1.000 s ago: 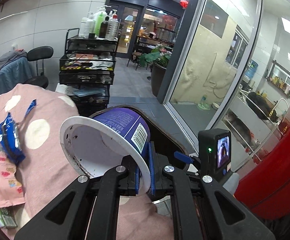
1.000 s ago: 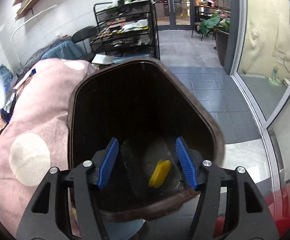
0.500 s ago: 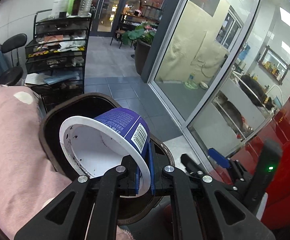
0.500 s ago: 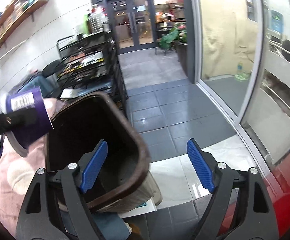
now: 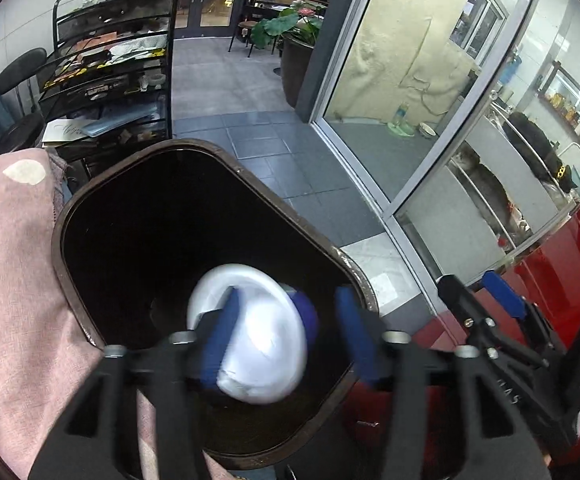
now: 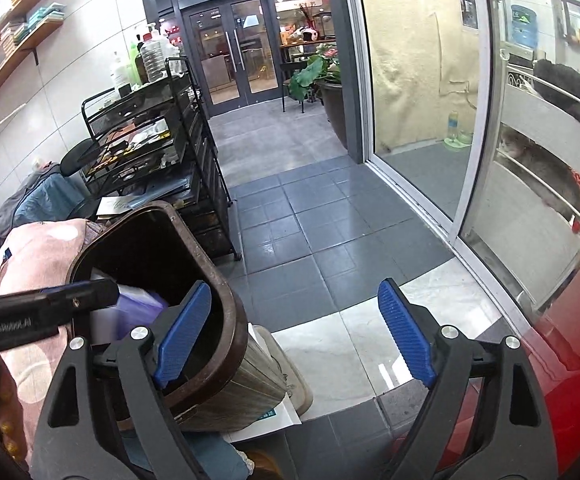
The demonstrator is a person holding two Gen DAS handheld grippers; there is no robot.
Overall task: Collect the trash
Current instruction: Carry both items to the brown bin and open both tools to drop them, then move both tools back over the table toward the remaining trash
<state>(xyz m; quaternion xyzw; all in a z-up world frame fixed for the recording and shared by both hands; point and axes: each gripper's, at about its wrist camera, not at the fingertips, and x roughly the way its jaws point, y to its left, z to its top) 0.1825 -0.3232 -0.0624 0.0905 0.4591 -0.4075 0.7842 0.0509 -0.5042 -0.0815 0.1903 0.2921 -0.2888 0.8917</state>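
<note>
Grey floor tiles (image 6: 290, 236) run to glass doors, with a black rack (image 6: 158, 148) along the wall. I've got the brown bin (image 5: 353, 276) parked against the pink cushion (image 5: 14, 264), close enough that trash drops straight in. My left gripper (image 5: 286, 336) hangs over the bin mouth, pointing down so the release lands inside; its jaws have just been opening, and the cup (image 5: 258, 340) sits blurred between them, probably falling free, though I can't be sure it has left the pads. My right gripper (image 6: 297, 340) is off to the side over the floor, jaws spread wide on nothing and just opened further.
</note>
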